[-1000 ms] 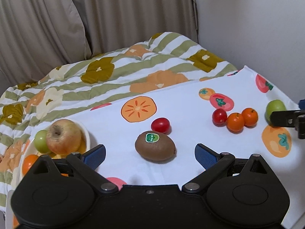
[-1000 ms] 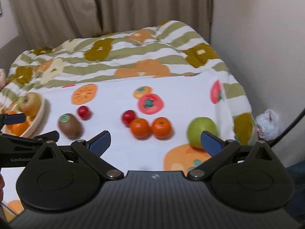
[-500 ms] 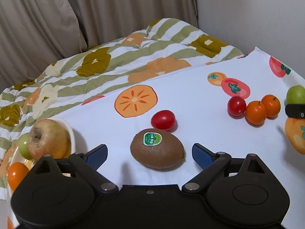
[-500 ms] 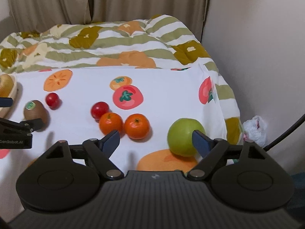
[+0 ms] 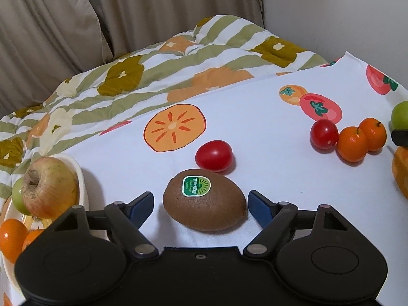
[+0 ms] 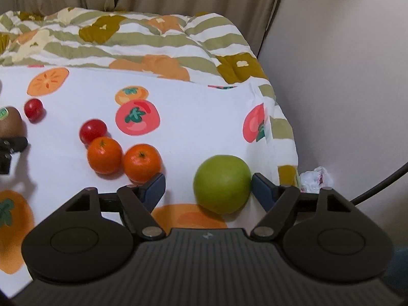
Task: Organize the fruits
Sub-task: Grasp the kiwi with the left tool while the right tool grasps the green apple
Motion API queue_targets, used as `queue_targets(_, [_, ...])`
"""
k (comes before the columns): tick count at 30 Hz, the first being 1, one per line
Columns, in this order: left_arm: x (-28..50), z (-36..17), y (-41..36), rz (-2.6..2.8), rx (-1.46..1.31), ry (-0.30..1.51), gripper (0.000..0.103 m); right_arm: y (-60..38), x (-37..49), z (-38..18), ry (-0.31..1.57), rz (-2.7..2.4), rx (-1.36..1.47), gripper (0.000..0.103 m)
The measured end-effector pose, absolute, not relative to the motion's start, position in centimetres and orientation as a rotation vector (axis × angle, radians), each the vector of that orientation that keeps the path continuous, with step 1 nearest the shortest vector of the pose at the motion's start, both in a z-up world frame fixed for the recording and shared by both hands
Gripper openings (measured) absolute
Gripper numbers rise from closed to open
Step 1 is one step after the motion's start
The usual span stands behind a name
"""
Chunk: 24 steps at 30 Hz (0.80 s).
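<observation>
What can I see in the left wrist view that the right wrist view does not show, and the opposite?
Only the left wrist view shows the bowl holding a big apple, with the open left hand-held gripper around the kiwi.

Only the right wrist view shows the whole green apple between the fingers of the open right hand-held gripper, and a crumpled white bag beside the bed.

Both show the kiwi, two tomatoes, two oranges and the fruit-print cloth.
</observation>
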<state>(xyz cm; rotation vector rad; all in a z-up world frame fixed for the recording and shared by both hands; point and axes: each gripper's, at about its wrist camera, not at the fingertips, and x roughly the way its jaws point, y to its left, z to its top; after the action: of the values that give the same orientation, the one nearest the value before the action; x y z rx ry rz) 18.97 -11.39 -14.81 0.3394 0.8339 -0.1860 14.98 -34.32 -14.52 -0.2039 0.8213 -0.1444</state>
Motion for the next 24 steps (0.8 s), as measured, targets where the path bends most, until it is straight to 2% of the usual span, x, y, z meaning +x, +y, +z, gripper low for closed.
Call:
queue_targets(4, [19.0,-14.9,-11.4,-0.186,0.335,0.83,0.08,-33.9,15.0,-15.3,0.816,-0.127,-0.272,0.083])
queue_targets(9, [18.9,-14.9,-11.5,-0.192,0.325,0.83,0.075,-34.2,15.2,-15.8,0.83,-0.115,-0.27,0.073])
queue_targets(15, [18.8,-14.9,-11.5,-0.185,0.308,0.829,0.073,-34.5,15.1,-15.9,0.826,-0.104,-0.278,0.069])
queue_targets(24, [18.6,-14.7,-11.4,-0.181,0.301,0.833,0.07,-34.7,14.7,-15.8,0.82,-0.081,-0.254,0.069])
